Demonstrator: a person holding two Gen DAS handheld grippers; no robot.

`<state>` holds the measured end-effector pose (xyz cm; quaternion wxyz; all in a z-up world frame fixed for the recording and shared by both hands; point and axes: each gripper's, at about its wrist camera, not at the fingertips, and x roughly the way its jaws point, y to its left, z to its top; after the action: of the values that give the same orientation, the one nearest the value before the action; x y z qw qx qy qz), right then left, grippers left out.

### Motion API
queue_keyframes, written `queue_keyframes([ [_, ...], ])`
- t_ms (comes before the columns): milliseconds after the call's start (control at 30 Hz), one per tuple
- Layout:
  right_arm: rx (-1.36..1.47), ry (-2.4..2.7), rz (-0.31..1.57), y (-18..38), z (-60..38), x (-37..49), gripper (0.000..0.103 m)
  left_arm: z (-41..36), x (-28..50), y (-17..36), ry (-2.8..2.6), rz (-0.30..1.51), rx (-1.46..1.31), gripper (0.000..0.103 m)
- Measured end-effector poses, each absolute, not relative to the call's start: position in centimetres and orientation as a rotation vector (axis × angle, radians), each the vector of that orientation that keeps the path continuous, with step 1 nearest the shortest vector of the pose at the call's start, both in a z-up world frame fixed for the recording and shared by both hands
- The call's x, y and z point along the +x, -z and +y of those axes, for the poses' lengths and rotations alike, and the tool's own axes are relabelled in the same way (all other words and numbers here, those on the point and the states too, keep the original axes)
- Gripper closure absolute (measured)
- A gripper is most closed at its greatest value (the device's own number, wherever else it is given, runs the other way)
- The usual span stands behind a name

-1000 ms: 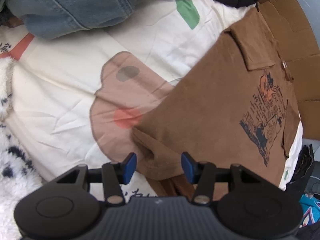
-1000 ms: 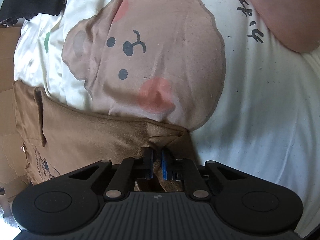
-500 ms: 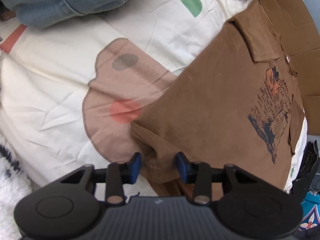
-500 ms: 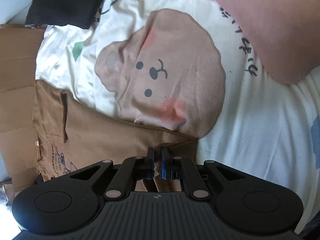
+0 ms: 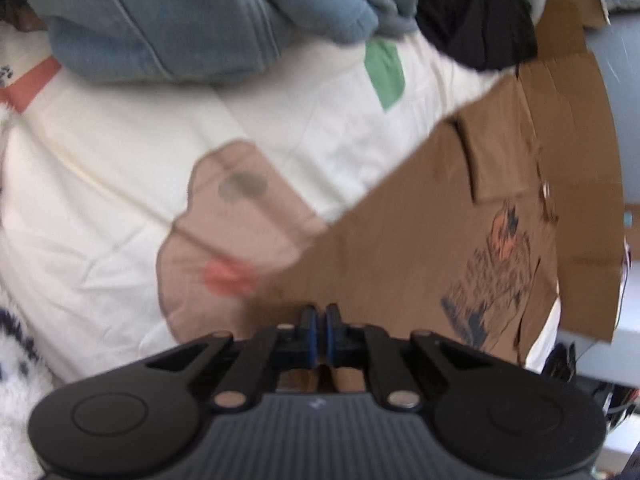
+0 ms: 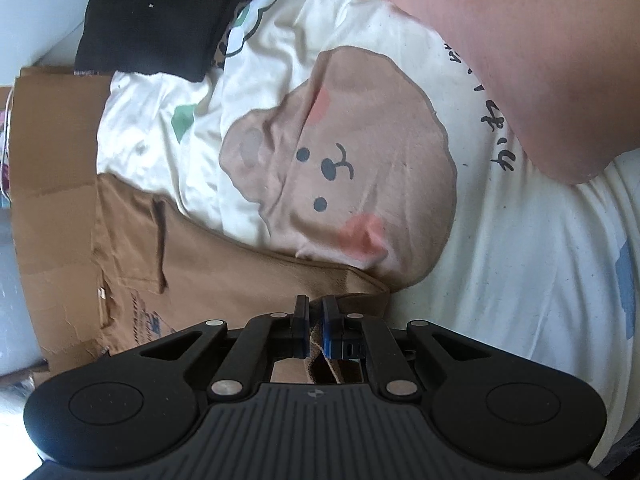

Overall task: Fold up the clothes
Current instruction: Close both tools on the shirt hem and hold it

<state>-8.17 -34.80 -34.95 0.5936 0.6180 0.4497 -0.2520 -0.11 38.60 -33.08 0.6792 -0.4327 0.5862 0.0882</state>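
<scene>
- The bed (image 5: pixel 120 184) is covered by a cream sheet printed with a tan bear face, pink cheeks, a green patch and dark lettering.
- A brown shirt (image 5: pixel 408 248) with a dark printed graphic lies spread on the sheet, its collar end toward a flattened cardboard sheet (image 5: pixel 576 128) at the bed's edge.
- A heap of blue denim clothes (image 5: pixel 168 20) sits on the sheet's far side.
- A black garment (image 6: pixel 160 16) lies beside the cardboard.
- A white fleecy fabric with dark spots (image 5: pixel 16 364) rests at the sheet's near left edge.
</scene>
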Motion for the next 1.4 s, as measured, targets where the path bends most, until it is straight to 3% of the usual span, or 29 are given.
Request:
queue_keyframes([
  [233, 1.518, 0.621, 1.012, 35.8, -35.1, -8.3, 0.098, 40.0, 2.0, 33.7, -0.261, 1.263, -1.042, 0.103],
  [433, 1.517, 0.629, 1.026, 36.6, -35.2, -7.8, 0.098, 39.0, 3.5, 34.2, -0.217, 1.354, -0.889, 0.102],
  [500, 1.503, 0.621, 1.033, 36.7, -35.2, -7.6, 0.098, 38.6, 3.4, 34.4, -0.2, 1.382, -0.83, 0.084],
  [600, 1.482, 0.617, 1.035, 36.7, -35.4, -7.4, 0.099, 38.4, 2.7, 34.5, -0.18, 1.398, -0.79, 0.067],
  [767, 1.491, 0.6, 1.012, 36.7, -35.7, -6.8, 0.099, 38.4, 1.2, 34.6, -0.2, 1.423, -0.793, 0.065],
  [900, 1.511, 0.596, 0.998, 37.0, -35.9, -6.6, 0.099, 37.3, 1.0, 34.4, -0.17, 1.446, -0.764, 0.052],
  [1400, 1.485, 0.59, 1.032, 37.7, -35.9, -6.2, 0.099, 36.7, 0.3, 34.9, -0.169, 1.424, -0.816, 0.051],
])
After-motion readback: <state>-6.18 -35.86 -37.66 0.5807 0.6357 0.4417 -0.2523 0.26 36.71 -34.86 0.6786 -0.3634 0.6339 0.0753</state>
